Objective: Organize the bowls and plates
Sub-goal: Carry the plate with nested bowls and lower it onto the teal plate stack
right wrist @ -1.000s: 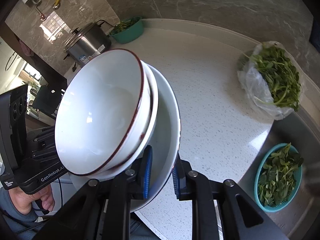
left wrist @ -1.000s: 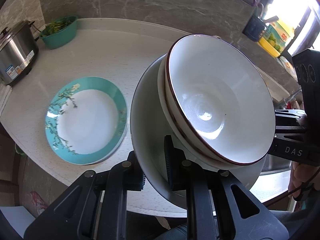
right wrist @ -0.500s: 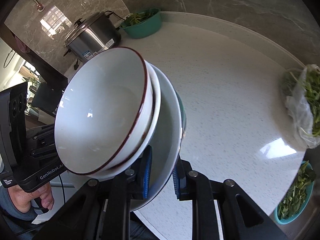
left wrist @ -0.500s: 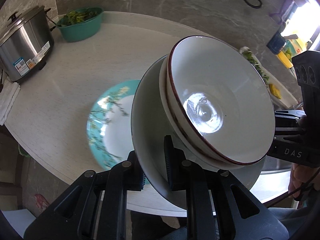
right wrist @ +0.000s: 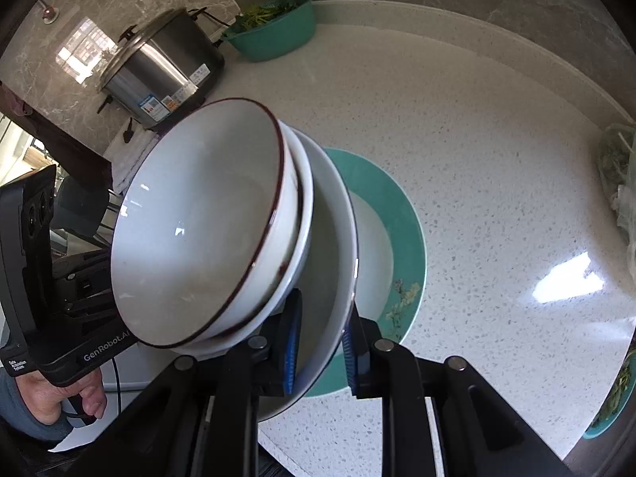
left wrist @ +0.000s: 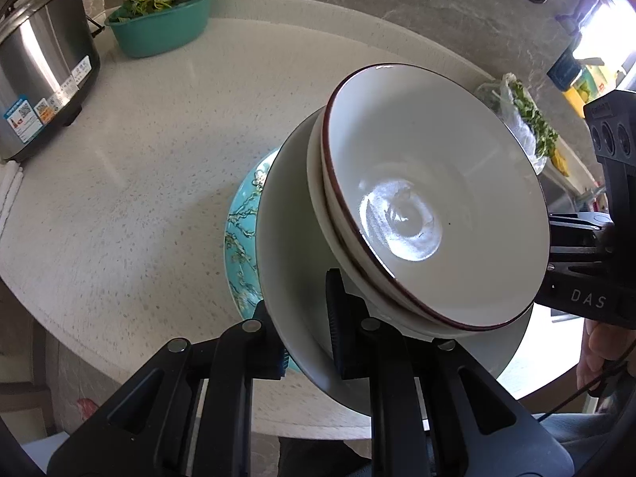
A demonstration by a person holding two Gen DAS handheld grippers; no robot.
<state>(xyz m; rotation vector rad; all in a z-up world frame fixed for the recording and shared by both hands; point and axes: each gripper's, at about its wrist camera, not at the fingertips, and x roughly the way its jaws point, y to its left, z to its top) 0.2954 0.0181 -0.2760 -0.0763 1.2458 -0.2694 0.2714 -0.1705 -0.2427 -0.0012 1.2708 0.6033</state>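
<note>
With two red-rimmed bowls (left wrist: 433, 214) nested on white plate (left wrist: 294, 278): stack carried, tilted, above teal-rimmed plate (right wrist: 401, 238) on speckled counter (right wrist: 477, 159). Left gripper (left wrist: 306, 318) clamped narrow on near rim of white plate; right gripper (right wrist: 322, 338) likewise pinching opposite rim. Step judged: transfer of stack onto teal-rimmed plate, not yet set down. Next move calls for levelling, centring over teal-rimmed plate, lowering evenly, releasing both together. Nearby: steel cooker (right wrist: 159, 67), basin of greens (left wrist: 159, 24).
</note>
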